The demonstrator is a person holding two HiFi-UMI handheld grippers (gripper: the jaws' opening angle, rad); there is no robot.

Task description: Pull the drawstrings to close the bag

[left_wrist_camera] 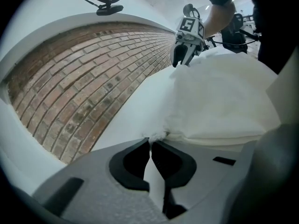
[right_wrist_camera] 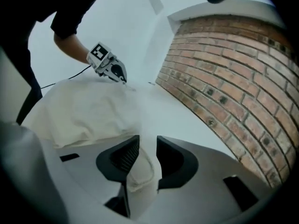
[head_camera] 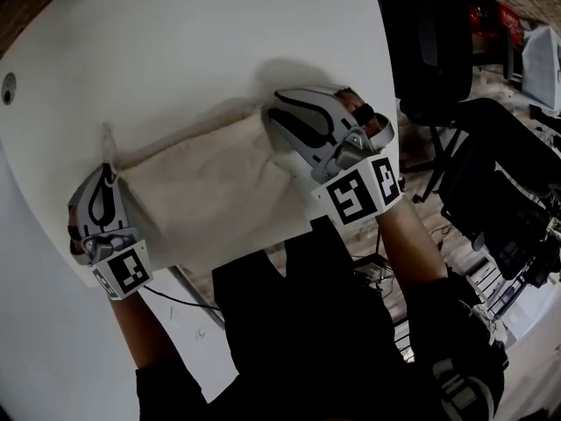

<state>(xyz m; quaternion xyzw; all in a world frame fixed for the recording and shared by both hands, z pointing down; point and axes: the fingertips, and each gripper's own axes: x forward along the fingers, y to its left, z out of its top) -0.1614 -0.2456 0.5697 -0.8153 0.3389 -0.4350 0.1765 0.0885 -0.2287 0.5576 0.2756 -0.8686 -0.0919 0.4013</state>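
A soft, cream cloth bag point(head_camera: 202, 191) lies flat and wrinkled on the smooth white round bench point(head_camera: 175, 42), stretched between the two claws. The left claw point(left_wrist_camera: 152, 141) has its grey jaws pressed together on the bag's puckered, frayed corner. The right claw point(right_wrist_camera: 148, 143) stands with its ribbed black pads apart, a limp loop of pale drawstring point(right_wrist_camera: 140, 171) lying loose between them at the bag's other end.
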